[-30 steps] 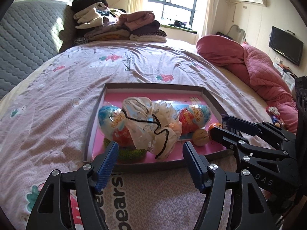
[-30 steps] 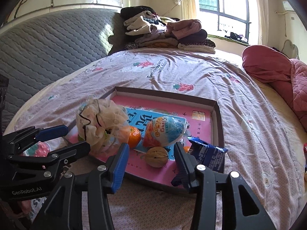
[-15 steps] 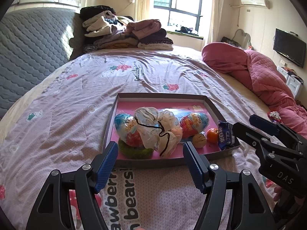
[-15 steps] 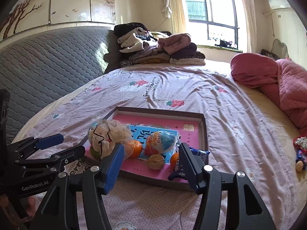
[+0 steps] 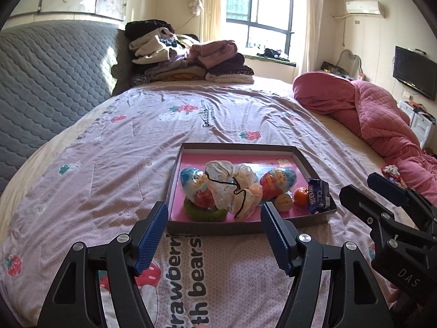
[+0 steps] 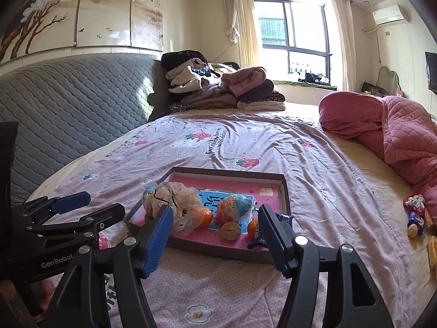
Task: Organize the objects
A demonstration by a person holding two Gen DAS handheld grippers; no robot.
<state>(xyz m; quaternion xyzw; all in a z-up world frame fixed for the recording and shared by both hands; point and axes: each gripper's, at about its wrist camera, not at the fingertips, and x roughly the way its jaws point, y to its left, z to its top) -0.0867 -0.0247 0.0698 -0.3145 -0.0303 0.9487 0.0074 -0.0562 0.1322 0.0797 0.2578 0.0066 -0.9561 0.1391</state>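
Pulled back from the shallow box (image 5: 250, 228) over the last second, with more bedspread (image 5: 109, 164) now showing near both tools. Left gripper (image 5: 213, 235) spread wide, holding nothing; right gripper (image 6: 215, 235) likewise spread and empty. Inside the box: green ring (image 5: 203, 213), tied plastic bag (image 5: 232, 188), toy egg (image 5: 277, 181), walnut (image 5: 284, 202), orange (image 5: 300, 195), snack packet (image 5: 316, 195) against the right wall. Probably one placement finished; loose bits (image 6: 415, 213) waiting far right on the bed.

Left gripper (image 5: 214, 231) fingers spread wide, empty, right gripper (image 6: 215, 236) likewise, side by side
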